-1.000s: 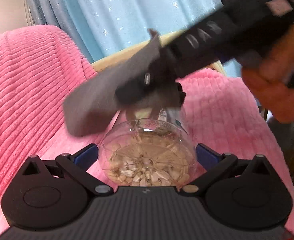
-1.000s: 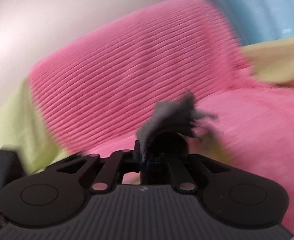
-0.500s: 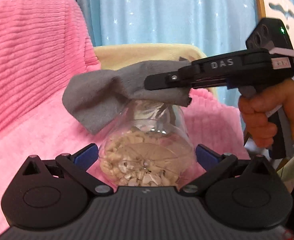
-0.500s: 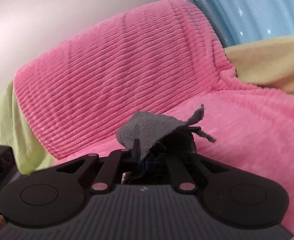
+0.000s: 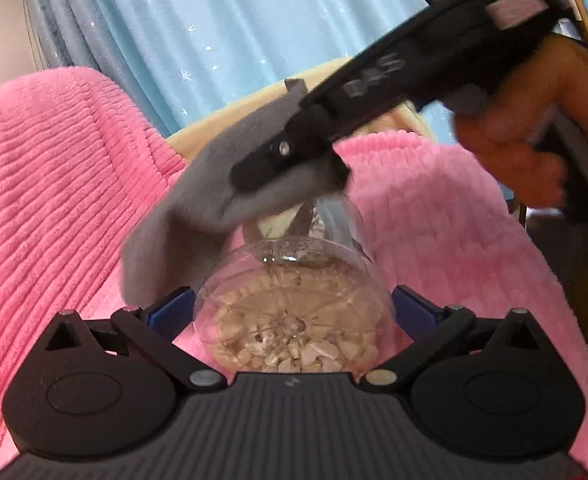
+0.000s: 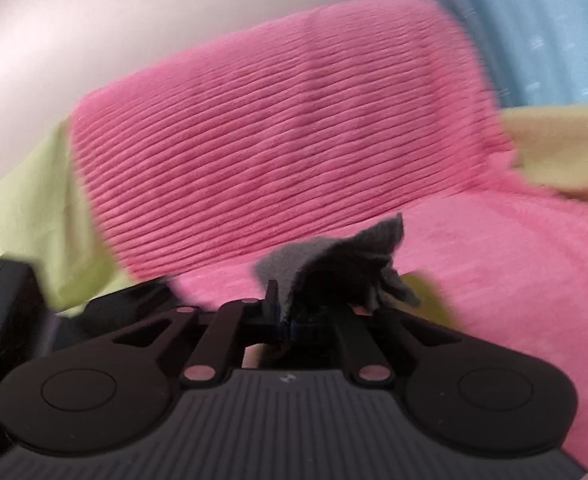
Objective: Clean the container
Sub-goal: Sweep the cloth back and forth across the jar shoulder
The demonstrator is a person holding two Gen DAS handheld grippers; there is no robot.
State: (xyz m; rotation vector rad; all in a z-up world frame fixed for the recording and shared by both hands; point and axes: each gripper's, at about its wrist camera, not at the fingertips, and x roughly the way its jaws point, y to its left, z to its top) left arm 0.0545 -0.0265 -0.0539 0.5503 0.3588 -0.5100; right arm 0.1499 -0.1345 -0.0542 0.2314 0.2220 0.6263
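Between the left gripper's (image 5: pixel 294 312) closed fingers lies a clear container (image 5: pixel 294 312) of pale chips, above pink bedding (image 5: pixel 54 200). Only the left view shows it; there the right gripper (image 5: pixel 290 168) presses its clamped grey cloth (image 5: pixel 182 216) onto the far end. The right view shows just cloth (image 6: pixel 334 268) and bedding.

The jar (image 5: pixel 294 304) sits between the left gripper's (image 5: pixel 294 312) fingers, the cloth (image 5: pixel 198 200) draped on its top, the blanket (image 5: pixel 54 184) behind.

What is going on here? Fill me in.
A person is cleaning a clear container with two handheld grippers. The left gripper clamps the container, which holds pale pebble-like bits, over a pink blanket. The right gripper, in a hand, pinches a grey cloth and presses it against the container's upper side.
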